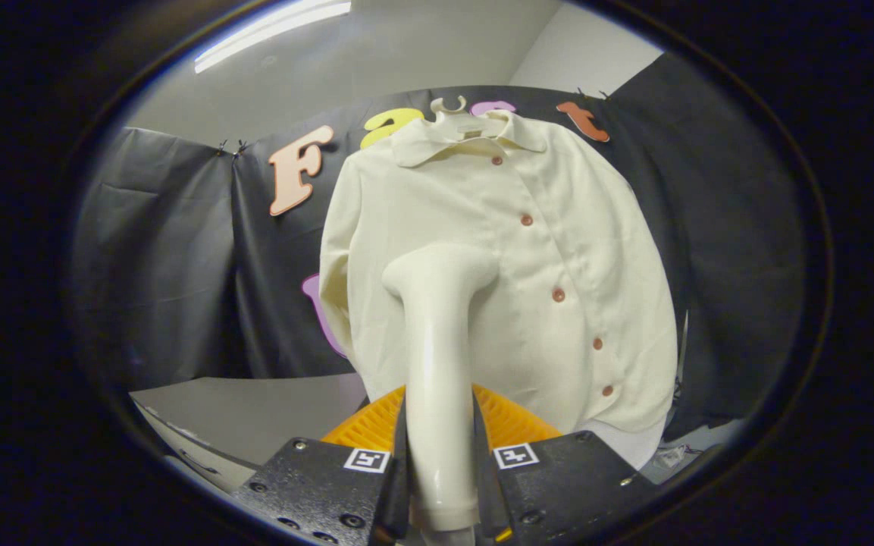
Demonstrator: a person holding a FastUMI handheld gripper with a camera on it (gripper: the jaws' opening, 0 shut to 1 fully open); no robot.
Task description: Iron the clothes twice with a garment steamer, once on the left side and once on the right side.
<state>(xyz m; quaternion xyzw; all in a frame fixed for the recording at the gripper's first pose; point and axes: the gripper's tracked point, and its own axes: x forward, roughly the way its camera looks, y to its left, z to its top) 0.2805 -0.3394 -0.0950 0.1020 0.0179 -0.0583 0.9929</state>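
Note:
A cream button-up shirt [527, 250] hangs on a pale hanger [448, 106] against the booth's black wall. My gripper [440, 447] is shut on the handle of a cream garment steamer [437, 341], which stands up between my fingers. The steamer's head rests against the shirt's left half, about mid-chest, to the left of the row of reddish buttons [558, 294]. The shirt's lower left part is hidden behind the steamer.
A grey table surface [255, 409] lies below and left of the shirt. The black cloth wall [156, 258] stands behind and on both sides. A thin cord [683, 341] hangs right of the shirt, with small clutter near the lower hem.

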